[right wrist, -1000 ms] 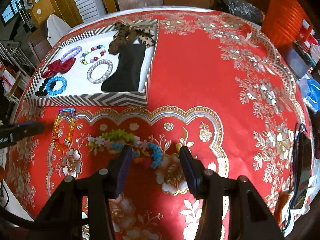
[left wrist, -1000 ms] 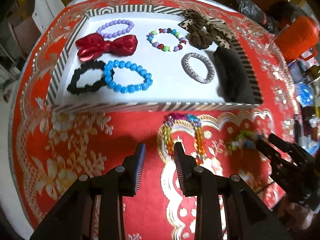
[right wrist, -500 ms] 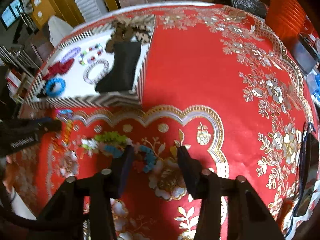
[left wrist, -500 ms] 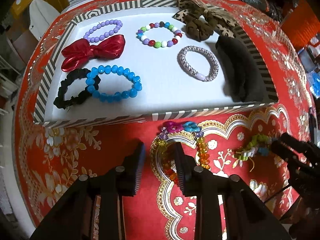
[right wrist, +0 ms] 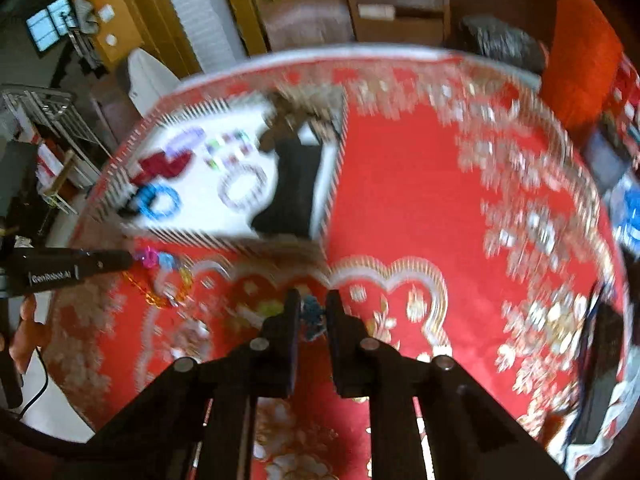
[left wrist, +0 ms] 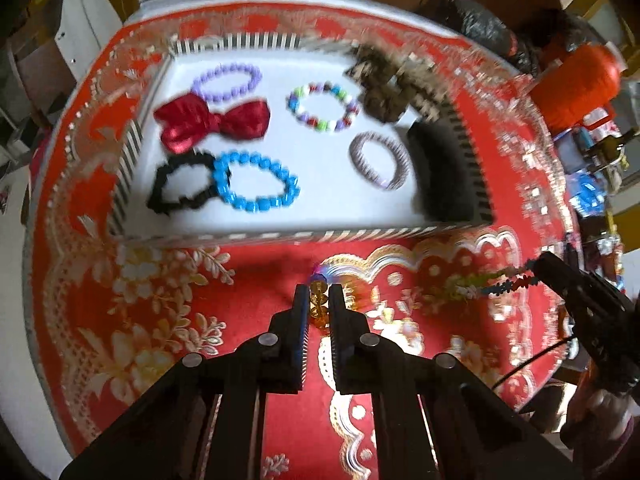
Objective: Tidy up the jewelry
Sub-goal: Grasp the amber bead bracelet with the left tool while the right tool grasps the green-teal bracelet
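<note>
A striped tray [left wrist: 360, 235] on the red tablecloth holds a blue bead bracelet [left wrist: 256, 181], a black scrunchie [left wrist: 178, 186], a red bow [left wrist: 212, 120], a purple bracelet [left wrist: 226, 82], a mixed bead bracelet [left wrist: 323, 107], a silver bracelet [left wrist: 380, 160], a leopard scrunchie [left wrist: 384, 84] and a black pad [left wrist: 444, 172]. My left gripper [left wrist: 319, 300] is shut on the rainbow bead bracelet [left wrist: 319, 308], which hangs from it in the right wrist view [right wrist: 160, 280]. My right gripper [right wrist: 310, 308] is shut on the flower bead bracelet [right wrist: 312, 316], which stretches from its tip in the left wrist view [left wrist: 492, 282].
The round table [right wrist: 440, 200] has a red and gold cloth. An orange container [left wrist: 576, 84] and clutter stand at its right edge. A black bag [right wrist: 500, 40] and chairs [right wrist: 400, 12] lie beyond the far edge. A dark object [right wrist: 596, 360] lies at the right rim.
Both grippers have shut, the left on the rainbow bracelet and the right on the flower bracelet. Both bracelets are lifted off the cloth. Both views are blurred from motion.
</note>
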Motion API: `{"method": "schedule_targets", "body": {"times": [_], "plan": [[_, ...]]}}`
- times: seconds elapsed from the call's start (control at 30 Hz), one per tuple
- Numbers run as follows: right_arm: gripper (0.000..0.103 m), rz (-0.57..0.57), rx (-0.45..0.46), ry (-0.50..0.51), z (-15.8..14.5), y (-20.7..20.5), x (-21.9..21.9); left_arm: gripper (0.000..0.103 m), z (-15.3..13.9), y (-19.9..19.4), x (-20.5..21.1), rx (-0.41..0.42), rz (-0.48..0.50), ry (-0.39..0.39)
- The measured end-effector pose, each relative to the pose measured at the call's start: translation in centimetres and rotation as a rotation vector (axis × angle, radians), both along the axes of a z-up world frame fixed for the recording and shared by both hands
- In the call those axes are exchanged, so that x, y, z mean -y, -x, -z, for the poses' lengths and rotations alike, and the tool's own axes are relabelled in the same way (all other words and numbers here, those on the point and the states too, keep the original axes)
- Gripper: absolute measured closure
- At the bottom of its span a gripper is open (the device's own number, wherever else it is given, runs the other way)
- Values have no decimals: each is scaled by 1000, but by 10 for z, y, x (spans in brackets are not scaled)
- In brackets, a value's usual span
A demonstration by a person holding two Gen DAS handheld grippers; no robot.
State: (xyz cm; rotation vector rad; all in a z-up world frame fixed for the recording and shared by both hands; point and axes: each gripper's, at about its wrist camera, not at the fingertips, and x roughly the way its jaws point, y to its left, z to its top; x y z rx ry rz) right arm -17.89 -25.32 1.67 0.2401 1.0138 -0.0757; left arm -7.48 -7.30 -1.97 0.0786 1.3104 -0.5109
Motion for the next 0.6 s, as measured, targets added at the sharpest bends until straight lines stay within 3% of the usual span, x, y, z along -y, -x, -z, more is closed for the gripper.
{"method": "schedule_targets", "body": {"times": [0.33,0.6], "plan": [[90,-11,114,43,-62,-24,-3,103,-77,-26,-14,141,2,40],[90,-63,149,36,-80,-63,-24,103,-82,-63,-4,191,-9,-3]]}}
